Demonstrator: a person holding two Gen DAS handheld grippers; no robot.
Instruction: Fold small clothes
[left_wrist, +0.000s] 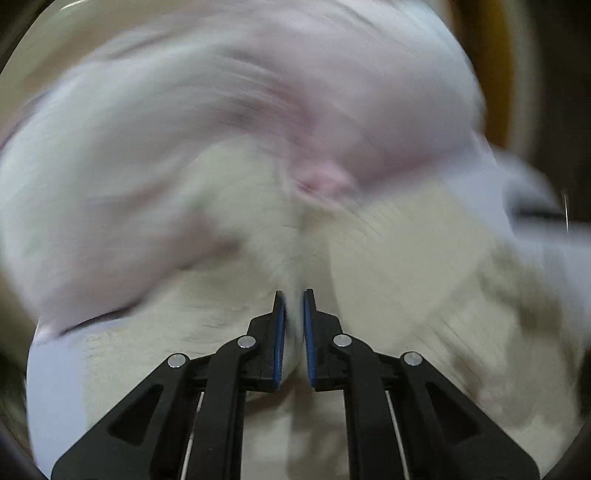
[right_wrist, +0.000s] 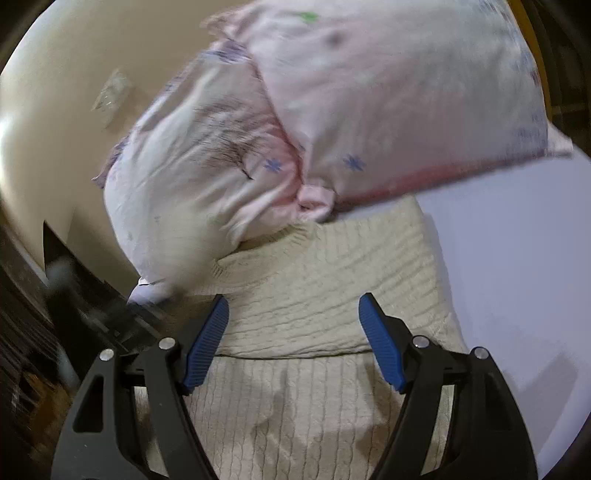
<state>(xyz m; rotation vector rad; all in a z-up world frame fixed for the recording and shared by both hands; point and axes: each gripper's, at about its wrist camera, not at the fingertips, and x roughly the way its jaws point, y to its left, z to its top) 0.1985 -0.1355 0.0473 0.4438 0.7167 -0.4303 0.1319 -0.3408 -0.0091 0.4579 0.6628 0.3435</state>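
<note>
On a pale sheet (right_wrist: 517, 277), we see the left gripper (left_wrist: 294, 295), jaws pinching the cream knit sweater (right_wrist: 314, 280); the right gripper (right_wrist: 293, 306), jaws spread, hovers over it.

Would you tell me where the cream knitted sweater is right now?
In the right wrist view, the cream sweater lies on the white sheet, under the open right gripper, its far edge against the pink pillows.

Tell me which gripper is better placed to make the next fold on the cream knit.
Probably left. The left gripper is already shut on a pinch of the cream knit, ready to carry it over. The right gripper hovers open above it, gripping nothing.
</note>
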